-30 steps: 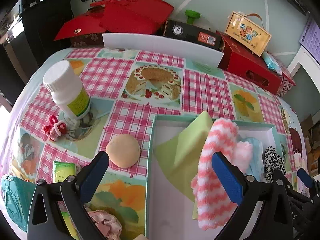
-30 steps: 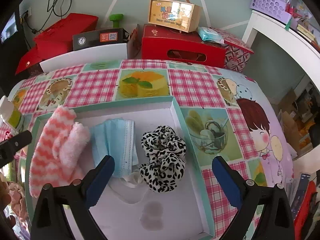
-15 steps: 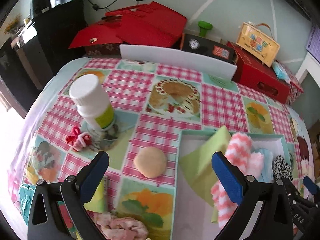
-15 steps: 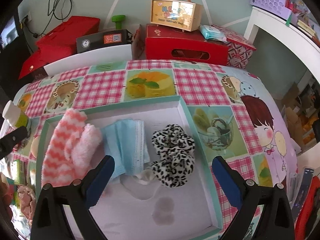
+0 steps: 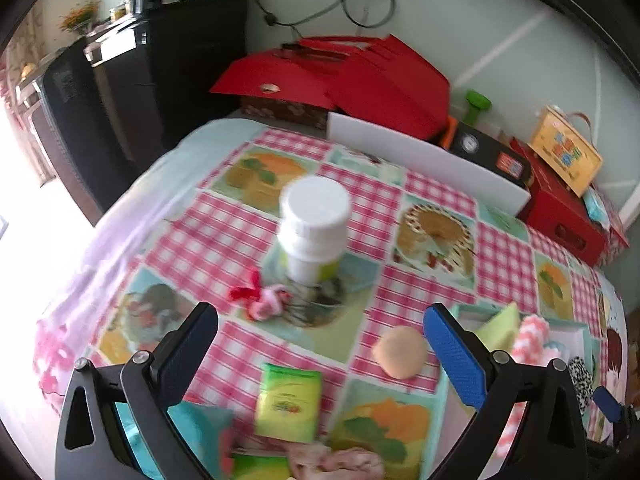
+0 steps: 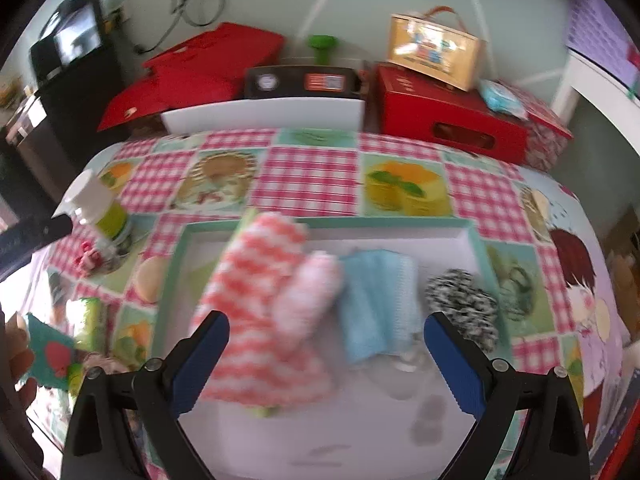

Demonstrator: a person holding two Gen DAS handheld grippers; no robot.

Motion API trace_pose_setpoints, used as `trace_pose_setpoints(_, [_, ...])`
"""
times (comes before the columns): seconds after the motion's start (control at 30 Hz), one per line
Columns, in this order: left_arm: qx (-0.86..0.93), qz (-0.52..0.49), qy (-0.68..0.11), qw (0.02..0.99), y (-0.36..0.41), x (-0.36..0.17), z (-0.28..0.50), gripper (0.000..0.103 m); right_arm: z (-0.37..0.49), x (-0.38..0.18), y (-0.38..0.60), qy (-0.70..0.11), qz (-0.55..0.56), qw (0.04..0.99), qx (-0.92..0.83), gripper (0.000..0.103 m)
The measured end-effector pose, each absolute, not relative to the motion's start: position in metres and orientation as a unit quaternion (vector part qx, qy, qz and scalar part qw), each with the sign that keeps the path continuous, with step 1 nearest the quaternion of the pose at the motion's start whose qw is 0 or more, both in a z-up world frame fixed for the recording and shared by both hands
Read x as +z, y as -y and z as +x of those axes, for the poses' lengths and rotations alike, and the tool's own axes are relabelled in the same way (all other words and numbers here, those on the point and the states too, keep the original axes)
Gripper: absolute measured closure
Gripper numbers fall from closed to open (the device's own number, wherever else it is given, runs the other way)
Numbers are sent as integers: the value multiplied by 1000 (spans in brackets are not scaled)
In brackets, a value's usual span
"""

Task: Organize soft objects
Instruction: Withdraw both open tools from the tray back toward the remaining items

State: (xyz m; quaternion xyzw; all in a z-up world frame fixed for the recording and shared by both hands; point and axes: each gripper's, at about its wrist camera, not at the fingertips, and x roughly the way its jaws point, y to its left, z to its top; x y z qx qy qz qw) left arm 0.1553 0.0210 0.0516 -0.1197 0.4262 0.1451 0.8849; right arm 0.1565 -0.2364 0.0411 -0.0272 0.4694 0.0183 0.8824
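A shallow white tray with a teal rim [image 6: 476,240] holds a pink-and-white striped fuzzy cloth [image 6: 260,300], a blue face mask [image 6: 380,300] and a leopard scrunchie [image 6: 464,304]. My right gripper [image 6: 326,360] hovers open above the tray, holding nothing. Over the tablecloth left of the tray, my left gripper [image 5: 320,356] is open and empty. Near it lie a peach round puff [image 5: 399,352], a green tissue packet [image 5: 289,402], a red-and-pink bow [image 5: 258,300] and a pink fabric piece [image 5: 340,460] at the bottom edge.
A white bottle with a green label [image 5: 314,232] stands upright behind the bow. A teal pouch [image 5: 200,432] lies at the near left. Red boxes [image 6: 448,116], a black box [image 6: 304,82] and a white board [image 6: 264,114] line the table's far edge.
The left gripper has swung left, away from the tray, and now faces the bottle and bow. The right gripper has drifted left over the tray. Both stayed open.
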Motion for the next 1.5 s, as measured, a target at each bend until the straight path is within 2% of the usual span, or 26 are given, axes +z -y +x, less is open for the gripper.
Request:
trace_pose_setpoints(0.37, [144,-165,-413,884,-64,61,135,1,154,36,176,-470,-57,877,87,3])
trace_pose_setpoints(0.6, [140,-149,-422,883,-82,66,126,1,151,31,152,-472,-63,870,125,3])
trace_pose_setpoints(0.8, [93,-157,-471,863,-91,59,126,1,144,25,133,-477,-70,861,161,3])
trace_pose_setpoints(1.23, [30,-98,-594,798,-77,26,143,1,118,10,96,-493,-108,830,236,4])
trace_pose_setpoints(1.5, [14,-62,-630,774,-64,12,155,1,106,-1,78,-501,-133,812,268,16])
